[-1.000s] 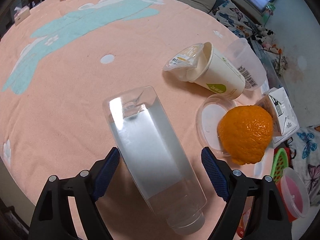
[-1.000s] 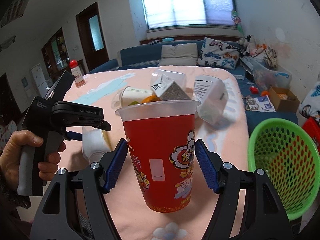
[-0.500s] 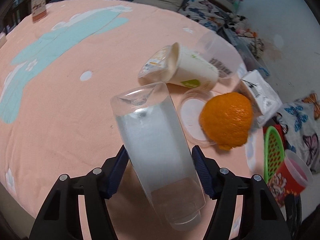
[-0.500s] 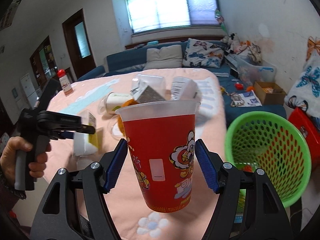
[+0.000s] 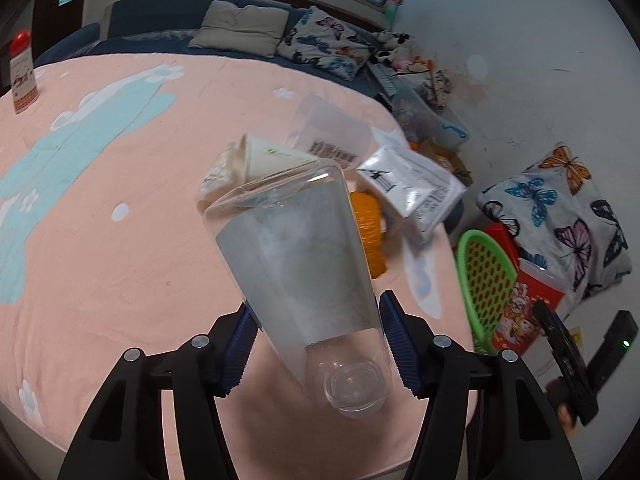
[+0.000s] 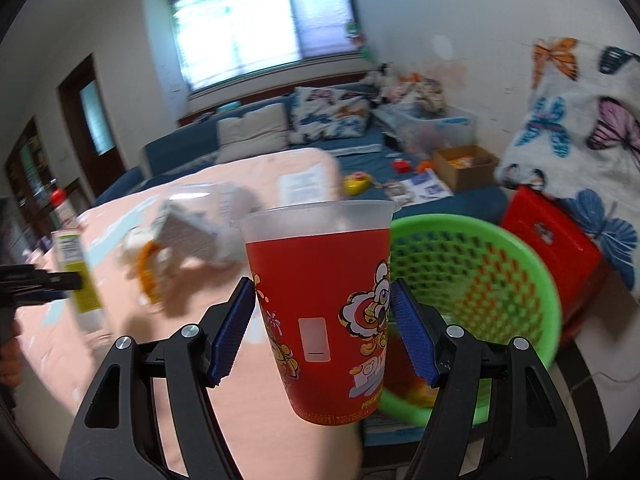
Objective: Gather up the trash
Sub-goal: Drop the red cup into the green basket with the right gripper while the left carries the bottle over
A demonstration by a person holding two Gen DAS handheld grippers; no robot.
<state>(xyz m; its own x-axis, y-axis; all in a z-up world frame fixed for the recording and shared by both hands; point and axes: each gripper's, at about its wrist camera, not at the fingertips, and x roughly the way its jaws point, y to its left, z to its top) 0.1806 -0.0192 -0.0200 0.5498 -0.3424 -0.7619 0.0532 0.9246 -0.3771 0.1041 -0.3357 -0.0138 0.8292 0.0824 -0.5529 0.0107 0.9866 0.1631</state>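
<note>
My left gripper [image 5: 318,350] is shut on a clear plastic bottle [image 5: 304,272] and holds it lifted above the pink table [image 5: 100,240]. My right gripper [image 6: 322,334] is shut on a red printed cup [image 6: 324,312], held upright off the table's edge beside a green mesh basket [image 6: 480,276] on the floor. The basket [image 5: 482,276] and the cup [image 5: 528,304] also show at the right of the left wrist view. Other trash lies on the table: a paper cup [image 5: 272,156], a clear cup [image 5: 332,136], a white carton [image 5: 416,188] and orange peel [image 5: 370,232].
A red-capped bottle [image 5: 22,76] stands at the table's far left. A red stool [image 6: 556,240] stands right of the basket. A blue sofa with cushions [image 6: 280,132] and a cardboard box [image 6: 464,164] lie behind. The left gripper with its bottle [image 6: 76,276] shows blurred at left.
The left gripper closed on the clear bottle and lifted it off the table. The right gripper carried the red cup rightward off the table toward the green basket.
</note>
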